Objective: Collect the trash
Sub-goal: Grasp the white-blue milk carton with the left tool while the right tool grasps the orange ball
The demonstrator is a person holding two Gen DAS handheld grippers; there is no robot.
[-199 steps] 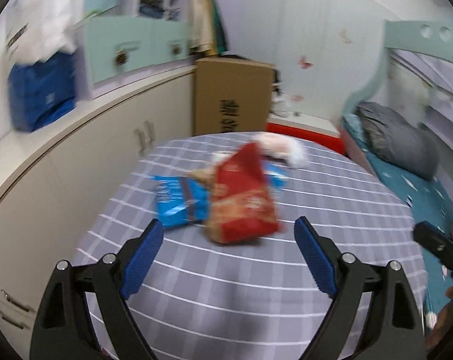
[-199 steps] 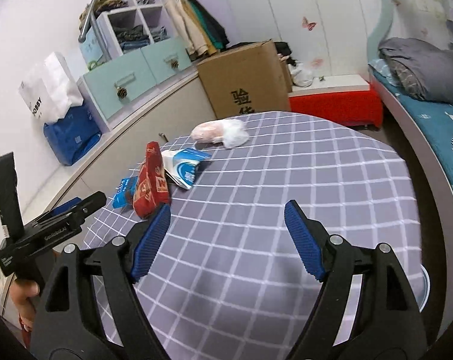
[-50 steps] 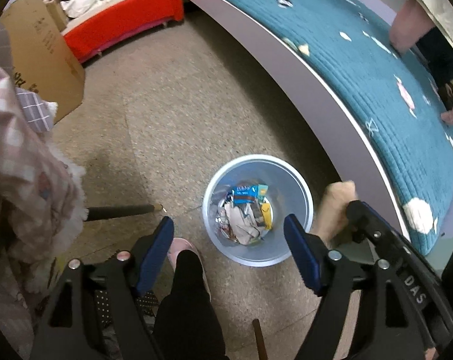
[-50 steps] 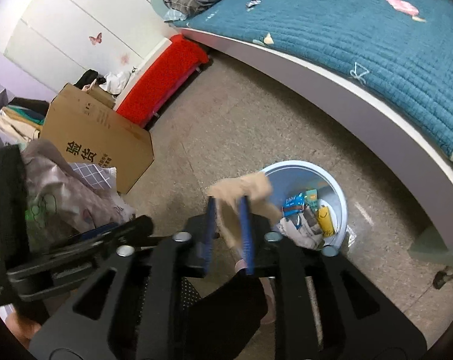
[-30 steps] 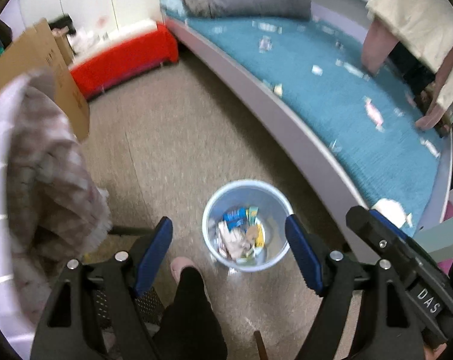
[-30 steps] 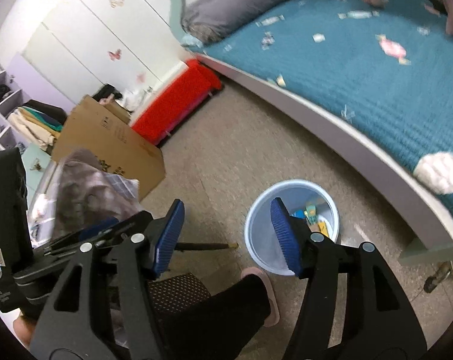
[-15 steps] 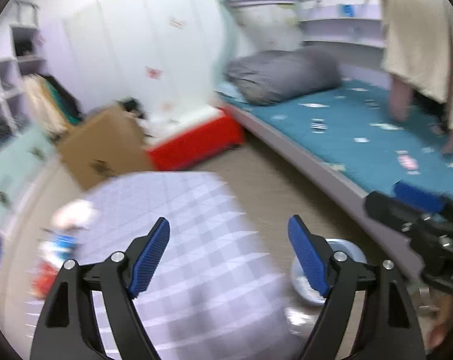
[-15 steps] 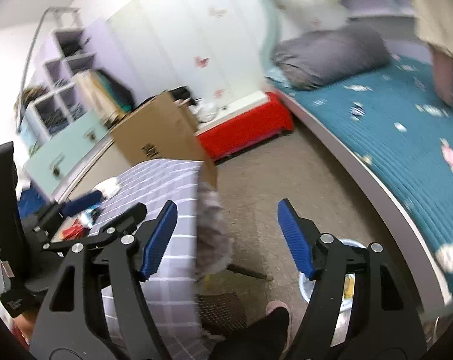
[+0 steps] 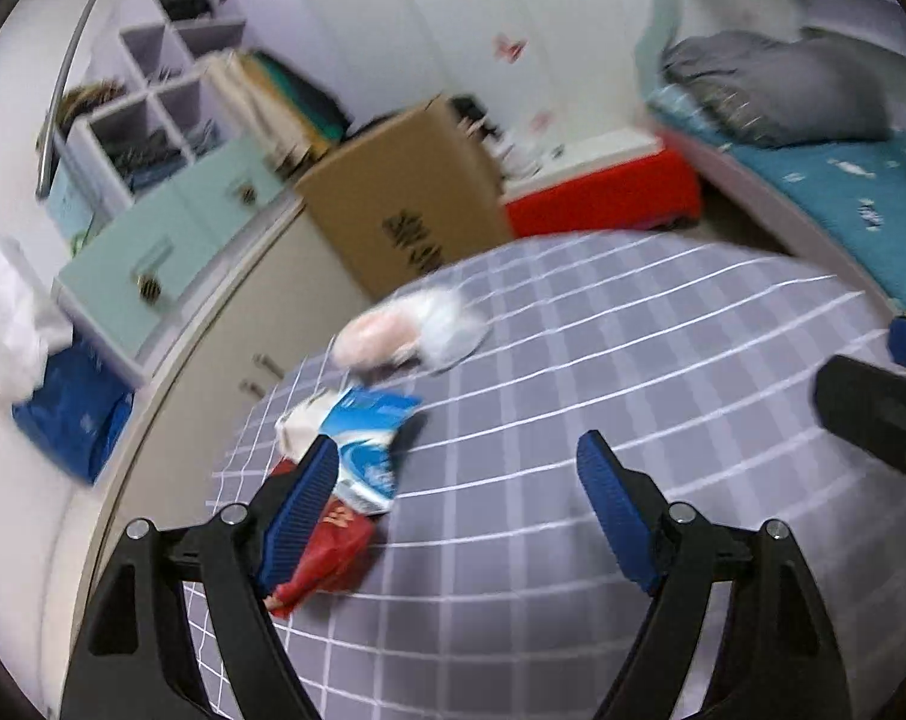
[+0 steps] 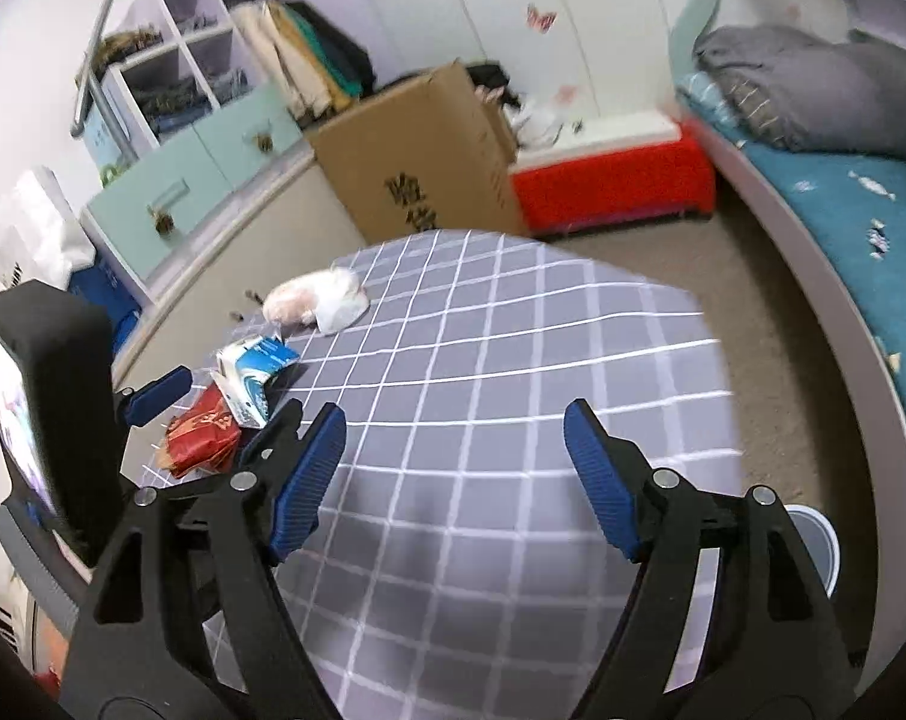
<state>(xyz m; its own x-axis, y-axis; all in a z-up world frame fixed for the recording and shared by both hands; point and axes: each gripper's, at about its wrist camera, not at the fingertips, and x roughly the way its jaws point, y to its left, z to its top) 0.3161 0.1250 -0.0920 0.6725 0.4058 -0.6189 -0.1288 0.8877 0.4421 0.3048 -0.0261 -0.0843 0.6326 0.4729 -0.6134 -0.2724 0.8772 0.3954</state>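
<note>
Both grippers were empty when I looked. My left gripper (image 9: 456, 480) had its blue pads spread wide with nothing between them, and my right gripper (image 10: 453, 468) had just been opening, its jaws apart and likewise bare. I had both aimed down over the checked table (image 10: 513, 360).

Just past the left gripper's near finger lay the red snack packet (image 9: 327, 552), with the blue-and-white wrapper (image 9: 366, 438) resting partly on it. Farther along the same edge of the table sat the pink-and-white plastic bag (image 9: 411, 333), a little apart from the other two. From the right wrist view the same three pieces lined up toward the cabinets, all on the left side of the cloth.

Down by the bed, at the lower right of the right wrist view, I could see only the rim of the pale blue bin (image 10: 819, 540); what it held was hidden from me.

I judged the job partly done at best: three pieces remained on the table, none yet gripped, and each would need carrying to the bin.
</note>
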